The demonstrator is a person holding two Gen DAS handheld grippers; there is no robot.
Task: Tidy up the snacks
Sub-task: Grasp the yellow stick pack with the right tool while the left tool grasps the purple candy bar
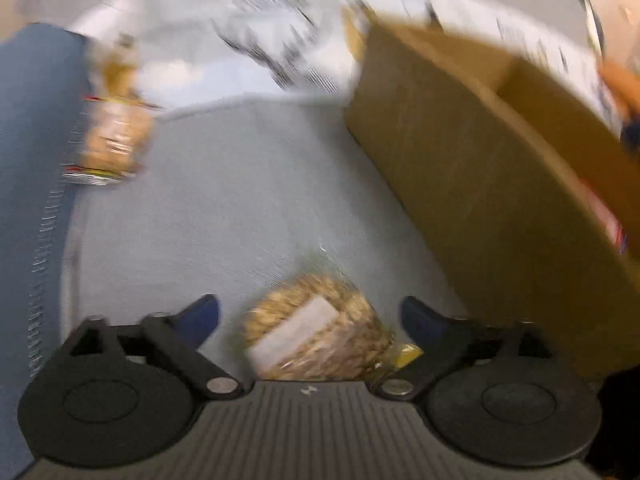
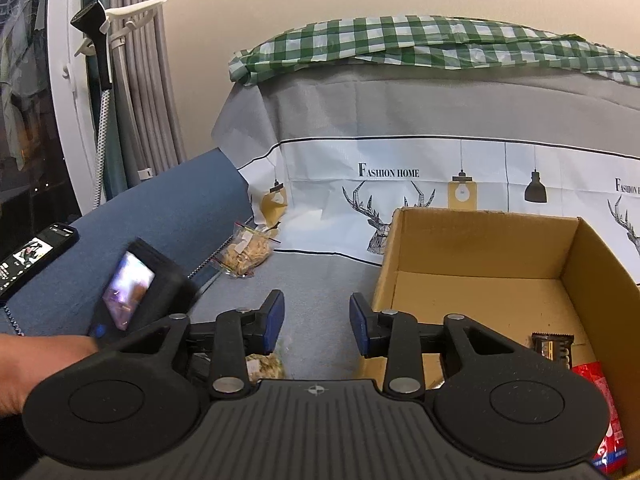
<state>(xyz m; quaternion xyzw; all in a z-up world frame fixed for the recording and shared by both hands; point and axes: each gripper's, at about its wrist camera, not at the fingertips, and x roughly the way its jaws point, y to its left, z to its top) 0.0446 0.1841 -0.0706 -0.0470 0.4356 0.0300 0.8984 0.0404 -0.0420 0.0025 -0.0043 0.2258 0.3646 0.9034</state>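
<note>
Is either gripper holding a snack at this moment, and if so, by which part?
Nothing is held. The left gripper is open above a snack bag, its pads clear of it; the right gripper is open and empty.

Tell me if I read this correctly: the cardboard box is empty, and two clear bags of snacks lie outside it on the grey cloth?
Not quite. The cardboard box is not empty: the right wrist view shows a dark snack bar and a red packet inside. The two clear bags do lie outside on the grey cloth.
</note>
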